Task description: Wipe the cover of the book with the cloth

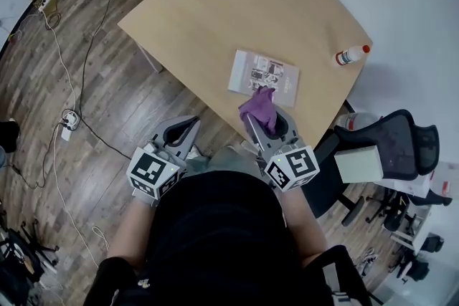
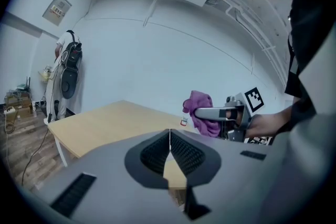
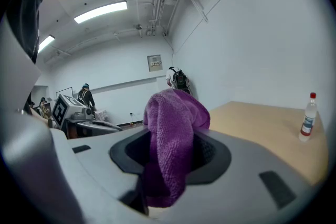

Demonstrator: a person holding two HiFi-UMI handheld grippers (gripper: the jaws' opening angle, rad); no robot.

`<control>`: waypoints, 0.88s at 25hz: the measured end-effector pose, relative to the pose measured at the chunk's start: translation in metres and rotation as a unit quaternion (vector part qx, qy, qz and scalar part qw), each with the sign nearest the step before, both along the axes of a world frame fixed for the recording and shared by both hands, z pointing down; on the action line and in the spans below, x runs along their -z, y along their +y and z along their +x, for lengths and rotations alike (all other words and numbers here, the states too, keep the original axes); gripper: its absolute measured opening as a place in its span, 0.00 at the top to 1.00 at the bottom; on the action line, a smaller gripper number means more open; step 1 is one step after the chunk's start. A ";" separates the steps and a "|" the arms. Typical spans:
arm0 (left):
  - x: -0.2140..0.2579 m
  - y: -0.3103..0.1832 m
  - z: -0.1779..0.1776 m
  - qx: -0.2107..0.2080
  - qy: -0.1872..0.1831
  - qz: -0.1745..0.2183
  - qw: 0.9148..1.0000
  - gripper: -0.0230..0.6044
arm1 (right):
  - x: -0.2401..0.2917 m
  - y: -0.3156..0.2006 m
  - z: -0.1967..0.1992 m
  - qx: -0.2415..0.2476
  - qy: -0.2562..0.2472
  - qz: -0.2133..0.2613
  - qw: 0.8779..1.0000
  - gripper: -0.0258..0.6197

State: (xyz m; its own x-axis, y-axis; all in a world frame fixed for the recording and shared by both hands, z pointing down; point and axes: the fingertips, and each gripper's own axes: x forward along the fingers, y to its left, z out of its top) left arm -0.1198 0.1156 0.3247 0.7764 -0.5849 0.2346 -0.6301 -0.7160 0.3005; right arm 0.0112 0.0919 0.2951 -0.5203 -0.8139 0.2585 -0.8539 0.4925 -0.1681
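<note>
The book (image 1: 263, 77) lies flat on the wooden table (image 1: 215, 3), near its front edge, with a pale printed cover. My right gripper (image 1: 268, 127) hangs just short of the book's near edge, shut on a bunched purple cloth (image 1: 260, 108). That cloth (image 3: 170, 139) fills the gap between the jaws in the right gripper view and also shows in the left gripper view (image 2: 203, 112). My left gripper (image 1: 181, 134) is off the table to the left, over the floor, shut with nothing in it (image 2: 169, 136).
A small white bottle with a red cap (image 1: 351, 54) lies near the table's right corner (image 3: 308, 117). A black office chair (image 1: 391, 143) stands to the right. Cables (image 1: 68, 75) run over the wooden floor at left. People (image 3: 179, 80) stand by the far wall.
</note>
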 end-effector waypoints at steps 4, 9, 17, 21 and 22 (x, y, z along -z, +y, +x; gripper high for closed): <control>-0.013 -0.013 0.009 0.004 0.011 -0.029 1.000 0.93 | -0.010 -0.014 0.005 -0.002 -0.001 -0.022 1.000 0.68; -0.024 -0.040 0.029 0.001 -0.011 -0.028 1.000 0.93 | -0.024 -0.036 0.014 0.005 0.005 -0.042 0.999 0.68; -0.066 -0.060 0.059 -0.020 -0.073 -0.071 0.995 0.93 | -0.052 -0.082 0.039 0.019 0.006 -0.075 0.997 0.68; -0.094 -0.067 0.069 -0.026 -0.100 -0.093 0.990 0.92 | -0.081 -0.107 0.046 0.030 0.011 -0.100 0.995 0.67; -0.102 -0.068 0.070 -0.029 -0.108 -0.098 0.989 0.92 | -0.088 -0.113 0.047 0.033 0.013 -0.105 0.994 0.67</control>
State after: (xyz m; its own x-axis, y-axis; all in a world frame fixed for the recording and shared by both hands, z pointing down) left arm -0.0494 0.0477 0.4265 0.7265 -0.4681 0.5031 -0.6548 -0.6937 0.3000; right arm 0.0587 -0.0214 0.3836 -0.5613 -0.7052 0.4331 -0.8266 0.5035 -0.2514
